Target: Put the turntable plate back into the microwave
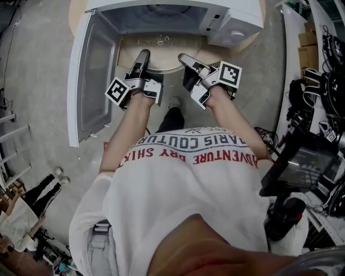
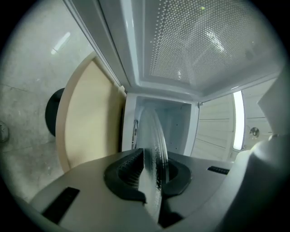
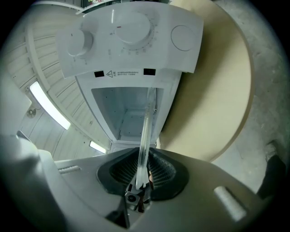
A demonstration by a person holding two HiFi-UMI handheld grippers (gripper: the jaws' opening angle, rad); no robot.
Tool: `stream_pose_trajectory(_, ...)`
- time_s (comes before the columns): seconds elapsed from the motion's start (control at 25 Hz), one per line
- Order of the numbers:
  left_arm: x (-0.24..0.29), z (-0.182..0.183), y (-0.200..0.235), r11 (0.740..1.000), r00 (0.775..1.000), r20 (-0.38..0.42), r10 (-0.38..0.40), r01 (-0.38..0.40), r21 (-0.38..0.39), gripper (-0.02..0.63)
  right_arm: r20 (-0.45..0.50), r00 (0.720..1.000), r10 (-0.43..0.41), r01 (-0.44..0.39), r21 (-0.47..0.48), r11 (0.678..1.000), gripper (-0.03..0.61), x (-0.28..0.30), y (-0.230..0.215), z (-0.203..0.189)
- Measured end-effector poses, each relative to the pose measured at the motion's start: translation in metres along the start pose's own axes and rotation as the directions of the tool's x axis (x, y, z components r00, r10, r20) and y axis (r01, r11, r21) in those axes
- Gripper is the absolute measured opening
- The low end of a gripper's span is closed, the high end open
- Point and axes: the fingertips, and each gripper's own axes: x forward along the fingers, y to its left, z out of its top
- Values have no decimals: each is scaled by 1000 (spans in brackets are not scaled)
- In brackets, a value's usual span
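Two tongs, left tongs (image 1: 144, 54) and right tongs (image 1: 183, 57), each clenched on the turntable plate (image 1: 159, 41) near rim. Plate lies flat, straight ahead at the microwave (image 1: 226, 21) mouth (door (image 1: 89, 81) open); arms equally near.

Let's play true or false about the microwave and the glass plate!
1. The microwave door is open. True.
2. Only the left gripper holds the glass plate. False: the right gripper is shut on its rim too.
3. The glass plate lies inside the microwave. False: both grippers hold it in front of the opening.
4. The microwave stands on a round beige table. True.
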Motion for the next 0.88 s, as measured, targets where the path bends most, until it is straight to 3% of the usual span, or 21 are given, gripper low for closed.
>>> stream_pose_trajectory(0.72,3,13,7,999,999,35,12,-11,-30,26,58,997,-45,41,78,996,25,12,-13,0)
stream_pose_trajectory(0.88,3,12,6,1000,1000,27,10,-10,-17,53,77,996,-41,34,84,996,25,12,-14,3)
